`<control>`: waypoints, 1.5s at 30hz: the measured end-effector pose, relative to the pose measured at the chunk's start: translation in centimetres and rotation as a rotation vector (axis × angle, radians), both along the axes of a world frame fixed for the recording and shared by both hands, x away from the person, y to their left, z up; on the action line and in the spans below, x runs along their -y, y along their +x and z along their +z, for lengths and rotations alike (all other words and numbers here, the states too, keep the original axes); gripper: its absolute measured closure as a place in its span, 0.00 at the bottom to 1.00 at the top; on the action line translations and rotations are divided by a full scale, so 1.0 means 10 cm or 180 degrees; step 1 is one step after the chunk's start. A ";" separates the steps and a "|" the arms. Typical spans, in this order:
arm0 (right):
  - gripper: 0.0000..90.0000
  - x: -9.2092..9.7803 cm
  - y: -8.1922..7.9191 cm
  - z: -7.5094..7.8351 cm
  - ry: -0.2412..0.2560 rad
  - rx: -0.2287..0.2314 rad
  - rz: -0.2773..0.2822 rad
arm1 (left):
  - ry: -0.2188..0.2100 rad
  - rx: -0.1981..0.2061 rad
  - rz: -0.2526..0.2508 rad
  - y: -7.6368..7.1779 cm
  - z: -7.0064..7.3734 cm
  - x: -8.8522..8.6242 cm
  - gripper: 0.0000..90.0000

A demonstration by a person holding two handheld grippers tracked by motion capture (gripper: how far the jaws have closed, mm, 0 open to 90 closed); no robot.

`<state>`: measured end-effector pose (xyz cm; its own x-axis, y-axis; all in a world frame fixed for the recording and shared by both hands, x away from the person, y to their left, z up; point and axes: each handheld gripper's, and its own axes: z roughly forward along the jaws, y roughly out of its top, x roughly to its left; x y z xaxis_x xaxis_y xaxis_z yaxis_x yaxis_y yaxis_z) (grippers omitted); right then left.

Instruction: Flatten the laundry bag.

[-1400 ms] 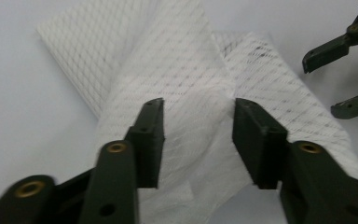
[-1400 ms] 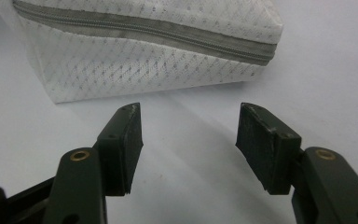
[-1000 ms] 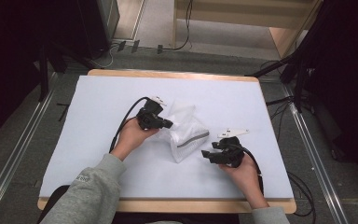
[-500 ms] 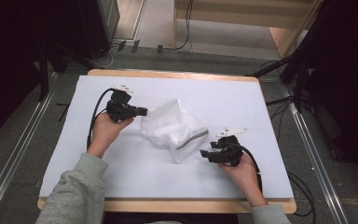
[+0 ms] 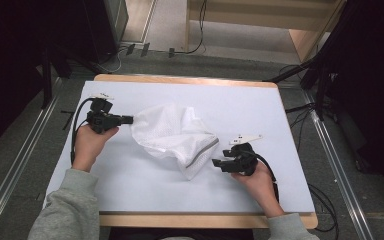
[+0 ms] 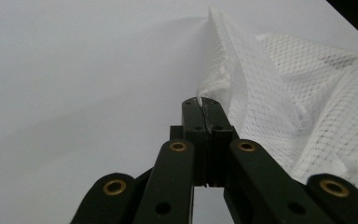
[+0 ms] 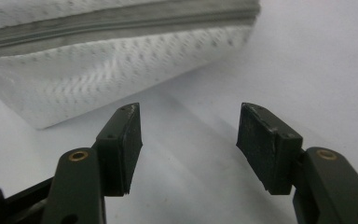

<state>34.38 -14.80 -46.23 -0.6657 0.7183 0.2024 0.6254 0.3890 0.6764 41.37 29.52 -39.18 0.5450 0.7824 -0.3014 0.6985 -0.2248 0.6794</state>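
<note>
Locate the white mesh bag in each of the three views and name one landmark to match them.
High view: mesh bag mid-table, between the two tools.
Left gripper view: right side, its edge pinched in the shut jaws.
Right gripper view: upper left, beyond the open jaws.
Shared landmark: the bag's grey zipper band.

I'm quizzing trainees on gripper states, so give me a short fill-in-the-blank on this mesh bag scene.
1. The left gripper is ____ on an edge of the white mesh bag.
2. The right gripper has its jaws ____, with nothing between them.
3. The grey zipper lies at the bag's end nearer the ____ gripper.

Missing words: shut; open; right
</note>
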 end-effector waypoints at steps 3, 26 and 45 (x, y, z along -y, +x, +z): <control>0.46 -0.02 0.02 0.00 0.0003 0.0015 0.0037 | -0.0046 -0.0048 0.0142 -0.02 -0.04 -0.18 1.00; 0.50 -0.28 0.14 0.01 0.0018 -0.0030 0.0283 | 0.0005 -0.0254 0.0724 -0.21 -0.29 -0.88 1.00; 0.96 -0.65 0.28 0.43 0.0511 0.0292 0.0356 | 0.0027 -0.0055 0.0455 -0.44 -0.03 -0.56 0.65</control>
